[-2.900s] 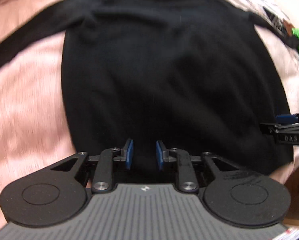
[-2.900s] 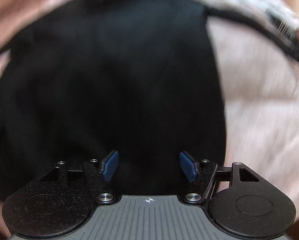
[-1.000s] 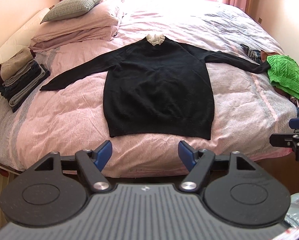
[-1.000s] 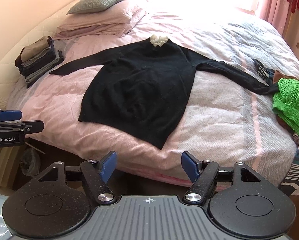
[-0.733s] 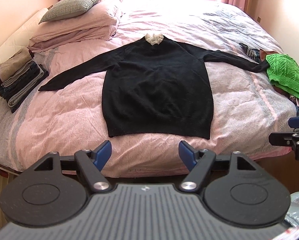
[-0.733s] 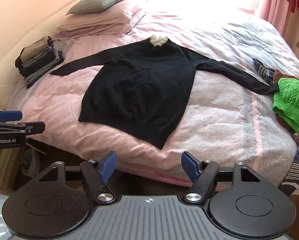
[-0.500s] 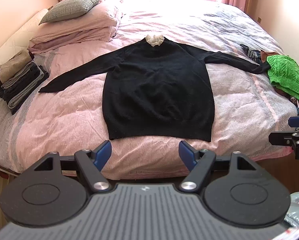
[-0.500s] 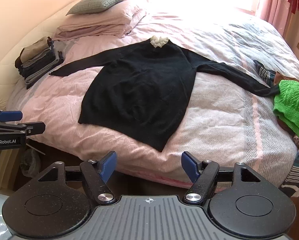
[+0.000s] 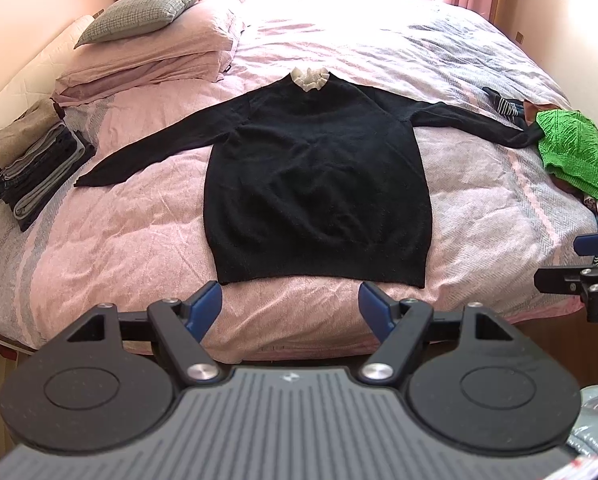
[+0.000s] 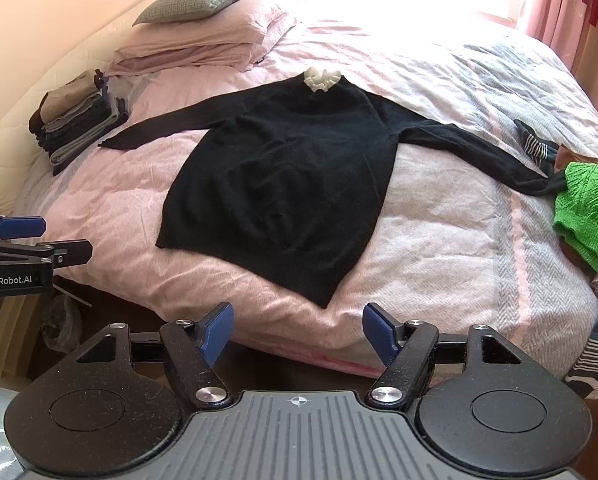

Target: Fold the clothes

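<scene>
In the left wrist view, the left gripper (image 9: 290, 304) sits at the bottom centre of the frame with its blue pads wide apart and nothing between them, held off the near edge of the bed (image 9: 111, 248). A black sweater (image 9: 319, 192) lies flat in the middle of the frame on the pink cover, sleeves stretched to either side, its white frilled collar (image 9: 310, 77) pointing to the top. No box or basket shows; the nearest thing to one is the bed itself, which also bears a stack of folded clothes (image 9: 31, 156) at the left edge, pillows (image 9: 151, 48) at upper left, and a green knit (image 9: 575, 152) with a striped sock (image 9: 505, 107) at the right edge, where the sweater's sleeve end touches the green knit. The right gripper (image 9: 579, 264) pokes in at the right edge. Compared with about three seconds ago, when the sweater filled the frame and the pads stood close together, the view is now pulled far back and the pads are spread. In the right wrist view, the right gripper (image 10: 297, 330) at bottom centre is likewise spread and empty, the sweater (image 10: 287, 184) lies slanted across the centre, the folded stack (image 10: 79, 120) sits at upper left, and the left gripper (image 10: 39, 240) enters at the left edge. This view too has drawn back from a blurred close-up of the sweater.
</scene>
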The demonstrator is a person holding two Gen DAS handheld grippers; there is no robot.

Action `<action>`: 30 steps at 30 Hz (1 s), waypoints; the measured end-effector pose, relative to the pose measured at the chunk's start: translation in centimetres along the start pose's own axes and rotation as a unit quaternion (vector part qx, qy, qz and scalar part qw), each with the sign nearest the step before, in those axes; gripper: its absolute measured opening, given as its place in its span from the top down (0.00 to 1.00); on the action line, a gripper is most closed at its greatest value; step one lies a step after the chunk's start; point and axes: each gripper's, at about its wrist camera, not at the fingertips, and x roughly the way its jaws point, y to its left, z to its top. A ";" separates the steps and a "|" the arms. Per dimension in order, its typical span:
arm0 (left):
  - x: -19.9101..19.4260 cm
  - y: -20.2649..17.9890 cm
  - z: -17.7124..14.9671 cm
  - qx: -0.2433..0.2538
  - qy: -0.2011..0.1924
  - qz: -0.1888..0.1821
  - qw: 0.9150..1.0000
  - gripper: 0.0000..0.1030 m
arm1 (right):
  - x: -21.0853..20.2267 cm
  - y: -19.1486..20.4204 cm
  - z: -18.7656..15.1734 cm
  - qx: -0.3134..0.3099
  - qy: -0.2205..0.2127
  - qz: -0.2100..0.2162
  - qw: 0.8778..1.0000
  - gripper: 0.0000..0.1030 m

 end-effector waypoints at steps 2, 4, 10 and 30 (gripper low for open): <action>0.2 0.0 0.1 0.001 0.001 0.000 1.000 0.30 | 0.0 0.0 0.1 0.001 0.000 -0.001 1.000 0.34; 0.3 -0.1 0.1 0.001 0.002 -0.002 1.000 0.30 | 0.1 -0.2 0.0 0.003 0.000 -0.002 1.000 0.34; 0.6 -0.2 0.2 0.000 0.000 -0.001 1.000 0.27 | 0.2 -0.5 0.1 0.004 0.000 -0.001 1.000 0.34; 5.5 6.5 4.7 -0.078 -0.026 -0.004 0.997 0.11 | 6.0 -0.7 6.5 0.004 0.010 -0.006 1.000 0.34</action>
